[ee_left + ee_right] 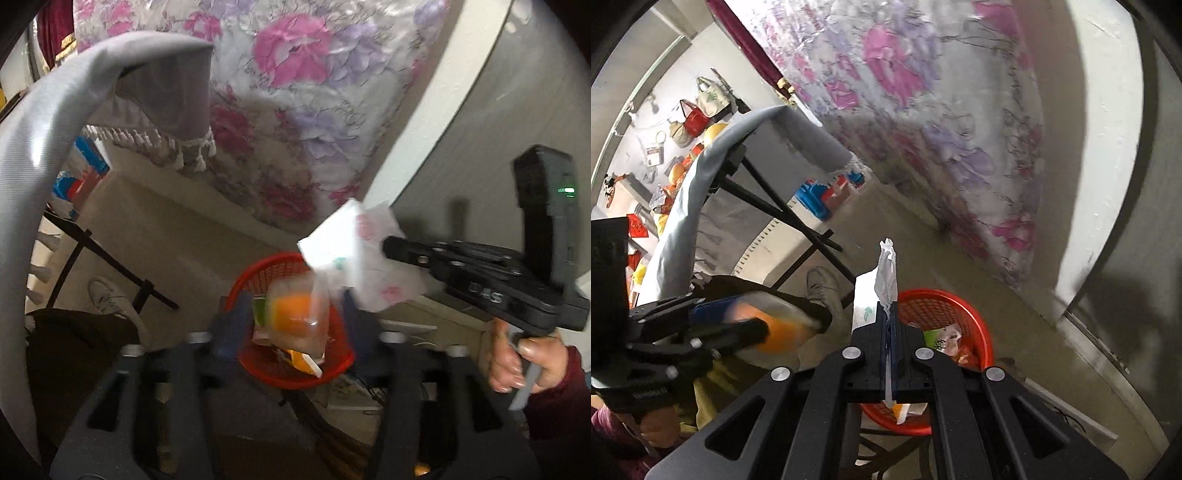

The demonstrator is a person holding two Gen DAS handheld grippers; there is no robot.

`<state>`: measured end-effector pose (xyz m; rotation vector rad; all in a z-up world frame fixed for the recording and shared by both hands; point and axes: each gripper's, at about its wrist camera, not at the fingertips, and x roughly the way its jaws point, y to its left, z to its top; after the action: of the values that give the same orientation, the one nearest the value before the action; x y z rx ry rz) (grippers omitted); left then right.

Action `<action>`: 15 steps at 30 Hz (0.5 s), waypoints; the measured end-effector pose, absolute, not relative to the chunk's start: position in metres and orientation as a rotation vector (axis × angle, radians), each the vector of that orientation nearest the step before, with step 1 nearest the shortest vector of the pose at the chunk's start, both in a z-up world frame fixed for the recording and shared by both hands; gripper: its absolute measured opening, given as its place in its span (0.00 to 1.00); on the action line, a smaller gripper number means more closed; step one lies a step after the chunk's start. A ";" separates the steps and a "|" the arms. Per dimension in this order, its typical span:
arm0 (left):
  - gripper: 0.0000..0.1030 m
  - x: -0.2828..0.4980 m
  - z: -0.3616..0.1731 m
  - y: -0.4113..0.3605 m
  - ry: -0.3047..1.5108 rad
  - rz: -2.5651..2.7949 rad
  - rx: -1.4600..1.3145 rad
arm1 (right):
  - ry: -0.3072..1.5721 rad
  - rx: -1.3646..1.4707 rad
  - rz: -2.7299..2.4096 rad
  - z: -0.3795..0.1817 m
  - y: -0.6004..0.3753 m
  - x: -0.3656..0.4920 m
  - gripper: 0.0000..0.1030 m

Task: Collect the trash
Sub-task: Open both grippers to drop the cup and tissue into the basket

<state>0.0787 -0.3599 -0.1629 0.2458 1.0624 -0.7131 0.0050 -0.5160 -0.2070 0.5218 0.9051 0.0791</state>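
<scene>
Two views, left wrist first: the left gripper (291, 325) has its blue fingers apart, with a clear bag holding something orange (297, 319) between them, blurry, right over the red basket (332, 369).
What could go wrong: the bag looks let go or nearly so, but I cannot tell if a pad touches it. I think it could catch the rim and land on the floor.
Count in this view: one basket, one clear bag, one bunch of white wrappers (354, 251) in the right gripper (391, 245).
Right wrist view: the right gripper (891, 317) is squeezed shut on the white wrappers (877, 291), above the basket's (975, 325) near edge.
What could go wrong: thin paper may flutter sideways and miss if dropped here.
Count in this view: two grippers, one basket with some trash inside, one shoe (822, 284) on the floor.
</scene>
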 end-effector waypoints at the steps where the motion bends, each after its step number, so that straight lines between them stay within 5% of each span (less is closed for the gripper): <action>1: 0.67 0.079 -0.164 -0.360 1.055 -0.700 0.249 | 0.903 0.524 0.078 -0.207 -0.518 0.005 0.02; 6: 0.83 0.081 -0.157 -0.348 1.021 -0.653 0.248 | 0.906 0.531 0.083 -0.212 -0.520 0.004 0.02; 12: 0.87 0.077 -0.145 -0.329 0.971 -0.582 0.234 | 0.938 0.522 0.077 -0.221 -0.512 0.009 0.07; 13: 0.87 0.076 -0.143 -0.326 0.963 -0.574 0.230 | 0.945 0.519 0.077 -0.222 -0.512 0.010 0.11; 15: 0.88 0.075 -0.139 -0.321 0.948 -0.559 0.221 | 0.942 0.523 0.078 -0.222 -0.511 0.009 0.36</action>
<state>0.0753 -0.3211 -0.1386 0.2211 0.9481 -0.5591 0.0094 -0.5109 -0.2222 0.5229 0.9422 0.0780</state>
